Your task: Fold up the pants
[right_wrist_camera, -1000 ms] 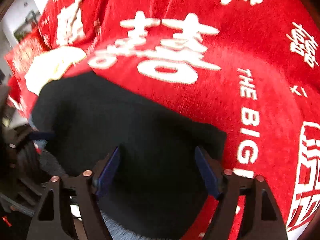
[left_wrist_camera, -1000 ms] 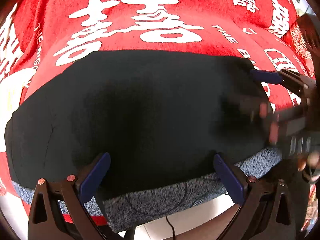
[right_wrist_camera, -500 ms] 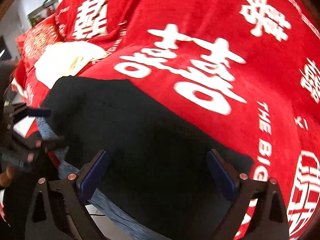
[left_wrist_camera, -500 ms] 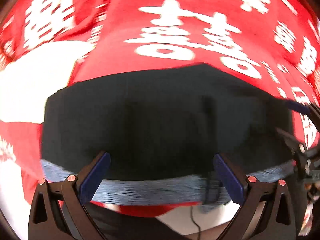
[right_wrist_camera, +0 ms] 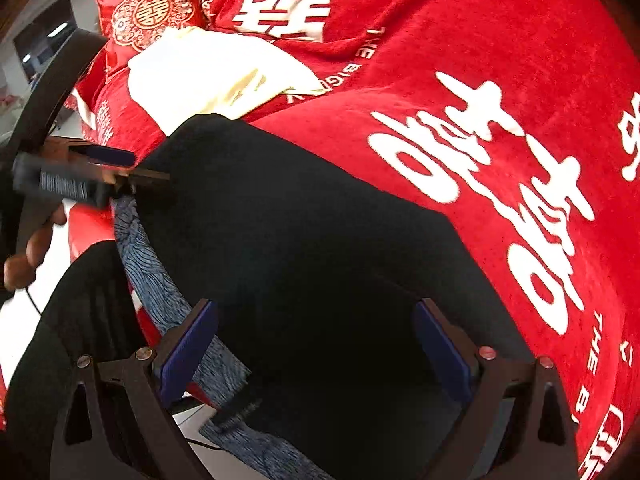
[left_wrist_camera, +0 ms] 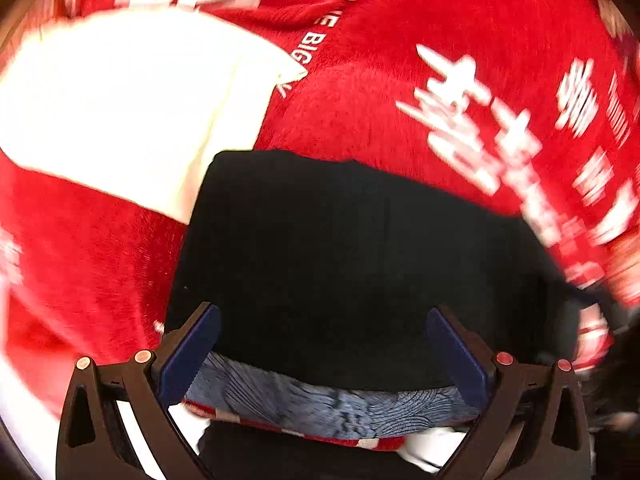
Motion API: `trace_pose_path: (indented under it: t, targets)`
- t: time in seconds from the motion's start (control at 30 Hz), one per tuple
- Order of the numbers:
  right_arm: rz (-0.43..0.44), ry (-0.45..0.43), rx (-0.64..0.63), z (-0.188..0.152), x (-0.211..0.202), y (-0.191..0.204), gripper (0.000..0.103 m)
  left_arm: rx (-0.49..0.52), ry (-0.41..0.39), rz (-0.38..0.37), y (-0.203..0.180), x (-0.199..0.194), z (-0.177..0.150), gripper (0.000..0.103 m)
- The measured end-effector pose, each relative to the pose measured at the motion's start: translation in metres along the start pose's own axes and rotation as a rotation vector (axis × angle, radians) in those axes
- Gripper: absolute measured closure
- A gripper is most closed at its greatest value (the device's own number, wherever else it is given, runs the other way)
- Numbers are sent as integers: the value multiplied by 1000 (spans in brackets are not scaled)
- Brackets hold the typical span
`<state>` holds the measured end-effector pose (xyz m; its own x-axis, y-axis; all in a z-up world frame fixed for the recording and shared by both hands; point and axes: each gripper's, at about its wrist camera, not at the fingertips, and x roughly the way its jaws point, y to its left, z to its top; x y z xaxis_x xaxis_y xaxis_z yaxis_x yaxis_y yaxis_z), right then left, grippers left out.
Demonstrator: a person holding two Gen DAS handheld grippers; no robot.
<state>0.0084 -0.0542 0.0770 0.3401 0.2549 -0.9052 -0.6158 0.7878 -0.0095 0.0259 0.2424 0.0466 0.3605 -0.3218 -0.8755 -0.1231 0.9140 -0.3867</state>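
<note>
Pants flat (black), left tongs and right tongs wide apart, empty

Black pants on red blanket with white lettering; blue-padded tools.

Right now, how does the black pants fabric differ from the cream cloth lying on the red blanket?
The black pants are dark and lie near, between both open grippers; the cream cloth is pale and lies farther back. The pants show a grey-blue waistband at the bed edge; the cloth shows none. The pants look flat; the cloth looks rumpled. Both rest on the red blanket.
</note>
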Motion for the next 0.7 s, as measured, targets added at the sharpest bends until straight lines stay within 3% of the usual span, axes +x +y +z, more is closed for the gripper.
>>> trace_pose_path:
  t: [0.13,0.27,0.37,0.47,0.57,0.63,0.7]
  targets:
    - [11,1,1,2,0,3,4,-95,25,-124,59,4,12,0]
    - [16,2,-2,3,2,7,4,-105,90,-246,73,23,10,0]
    - [19,4,-35,8,6,16,4,-70,132,-233,61,43,7,0]
    - [44,3,-102,15,10,31,4,-62,126,-205,53,50,8,0]
    - [63,-6,-263,30,16,54,4,-54,137,-212,56,49,11,0]
    - [86,0,-350,49,26,59,4,-65,136,-227,58,48,11,0]
    - [161,24,-358,78,43,53,4,-81,134,-237,63,45,8,0]
